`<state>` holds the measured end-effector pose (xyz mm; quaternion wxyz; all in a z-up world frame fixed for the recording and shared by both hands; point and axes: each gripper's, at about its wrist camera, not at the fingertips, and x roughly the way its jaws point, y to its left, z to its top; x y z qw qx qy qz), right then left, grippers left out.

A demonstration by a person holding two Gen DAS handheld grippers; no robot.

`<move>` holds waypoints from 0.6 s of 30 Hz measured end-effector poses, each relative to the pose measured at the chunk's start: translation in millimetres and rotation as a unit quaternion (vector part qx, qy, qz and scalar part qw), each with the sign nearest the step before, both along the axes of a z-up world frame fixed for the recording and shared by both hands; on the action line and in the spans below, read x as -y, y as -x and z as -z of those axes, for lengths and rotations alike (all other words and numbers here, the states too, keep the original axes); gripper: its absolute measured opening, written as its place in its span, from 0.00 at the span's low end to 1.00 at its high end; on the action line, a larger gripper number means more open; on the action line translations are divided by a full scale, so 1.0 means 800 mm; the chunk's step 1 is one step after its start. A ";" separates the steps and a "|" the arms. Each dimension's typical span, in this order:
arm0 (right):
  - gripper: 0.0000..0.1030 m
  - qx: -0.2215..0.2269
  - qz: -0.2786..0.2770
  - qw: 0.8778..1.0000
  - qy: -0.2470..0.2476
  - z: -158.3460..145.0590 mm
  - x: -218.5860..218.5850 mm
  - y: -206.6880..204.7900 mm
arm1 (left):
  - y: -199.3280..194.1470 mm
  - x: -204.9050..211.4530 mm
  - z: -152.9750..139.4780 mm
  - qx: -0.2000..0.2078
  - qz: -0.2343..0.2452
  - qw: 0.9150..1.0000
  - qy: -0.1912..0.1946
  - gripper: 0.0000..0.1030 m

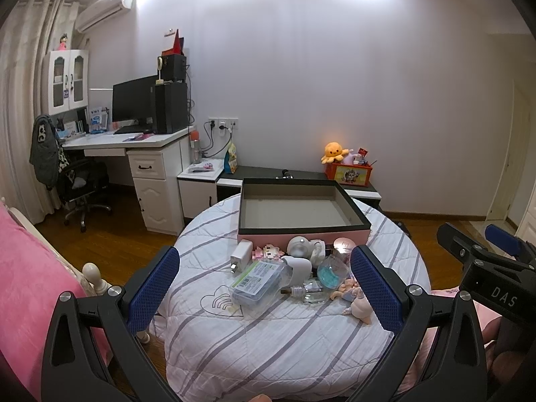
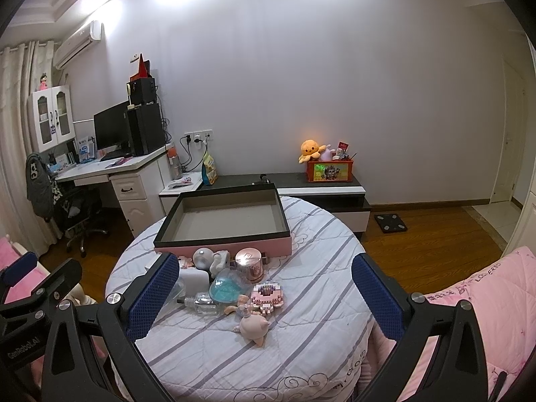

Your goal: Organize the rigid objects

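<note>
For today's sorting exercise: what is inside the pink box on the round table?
The pink box shows only its bare grey floor; nothing lies inside. Its near wall hides the strip of floor just behind it.

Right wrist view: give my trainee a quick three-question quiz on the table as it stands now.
1. True or false: the pink box already holds some items.
2. Which lies nearest the right gripper? A) white charger B) pink block model C) rose-gold tin
3. Fill in: both grippers are ____, holding nothing.

Key:
1. False; its inside is bare.
2. B.
3. Open; the left gripper likewise hangs over the pile with fingers spread.
</note>
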<state>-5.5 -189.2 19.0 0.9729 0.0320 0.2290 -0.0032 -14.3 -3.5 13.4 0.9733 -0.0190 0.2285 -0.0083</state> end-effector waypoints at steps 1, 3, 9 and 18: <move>1.00 0.001 0.000 1.000 0.000 0.000 0.000 0.000 | -0.001 0.001 -0.001 0.000 0.000 1.000 -0.001 1.00; 1.00 0.001 0.000 1.000 0.000 -0.001 0.001 0.000 | 0.000 0.000 -0.001 0.001 0.000 1.000 0.001 1.00; 1.00 0.002 0.001 1.000 0.000 -0.001 0.001 0.000 | 0.001 0.000 -0.001 0.001 0.000 1.000 0.000 1.00; 1.00 0.006 0.003 1.000 0.001 -0.002 0.002 0.003 | 0.002 0.000 -0.002 0.001 0.000 1.000 0.001 1.00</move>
